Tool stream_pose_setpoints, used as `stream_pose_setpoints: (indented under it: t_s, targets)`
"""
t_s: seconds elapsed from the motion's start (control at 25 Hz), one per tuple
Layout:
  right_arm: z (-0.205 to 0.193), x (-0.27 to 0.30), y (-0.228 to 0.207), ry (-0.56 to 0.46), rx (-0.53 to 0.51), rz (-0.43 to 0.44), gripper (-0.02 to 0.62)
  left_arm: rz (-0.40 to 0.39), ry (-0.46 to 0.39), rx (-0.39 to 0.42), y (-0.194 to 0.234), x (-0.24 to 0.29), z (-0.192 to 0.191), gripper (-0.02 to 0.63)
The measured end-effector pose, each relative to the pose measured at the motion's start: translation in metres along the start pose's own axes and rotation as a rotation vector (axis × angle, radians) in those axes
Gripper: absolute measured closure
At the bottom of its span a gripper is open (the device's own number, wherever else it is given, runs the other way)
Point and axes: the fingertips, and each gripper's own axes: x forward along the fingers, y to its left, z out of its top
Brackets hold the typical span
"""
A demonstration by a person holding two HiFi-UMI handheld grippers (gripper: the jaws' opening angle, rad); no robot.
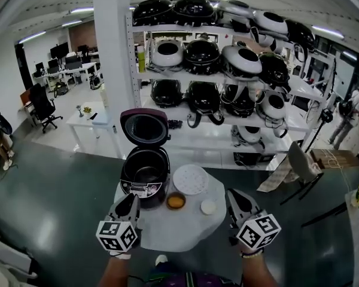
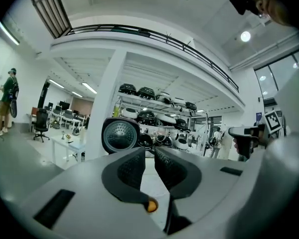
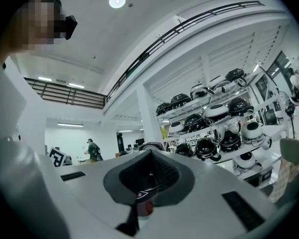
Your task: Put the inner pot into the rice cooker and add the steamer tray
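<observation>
The rice cooker [image 1: 145, 173] stands at the left of the round white tabletop [image 1: 167, 231], its lid [image 1: 145, 127] tipped up and open on the far side. The inside of the cooker looks dark and glossy; I cannot tell whether that is the inner pot. The steamer tray [image 1: 190, 179], a white perforated disc, lies flat on the tabletop just right of the cooker, close to it but apart. Near the tray sit a small bowl [image 1: 176, 201] with something orange in it and, to its right, a small white round piece [image 1: 209, 207].

Both grippers are held over the near edge of the tabletop and point toward the far side. The left gripper [image 1: 132, 199] is just near of the cooker. In its own view its jaws are a narrow slit apart with nothing between them, and the lid shows beyond their tips. The right gripper [image 1: 233, 196] is to the right of the white piece, with its jaws pressed together and empty. Shelves [image 1: 227, 70] of rice cookers fill the far wall.
</observation>
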Motion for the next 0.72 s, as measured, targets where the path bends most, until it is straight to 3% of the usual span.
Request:
stream_pose_setpoints:
  t_s: [0.44,0.6,0.72]
  targets:
    - [-0.003,-0.065,-0.002,-0.059,0.022,0.014,0.589,0.017,-0.123,0.067,-0.057,-0.057,0.019,0.549]
    - [-0.001,-0.079,0.001,-0.067,0.003,0.007,0.591,-0.059,-0.163,0.048,-0.077,-0.069,0.021,0.583]
    - [0.004,-0.086,0.002,-0.069,-0.011,0.000,0.591,-0.066,-0.176,0.070,-0.088,-0.072,0.024,0.584]
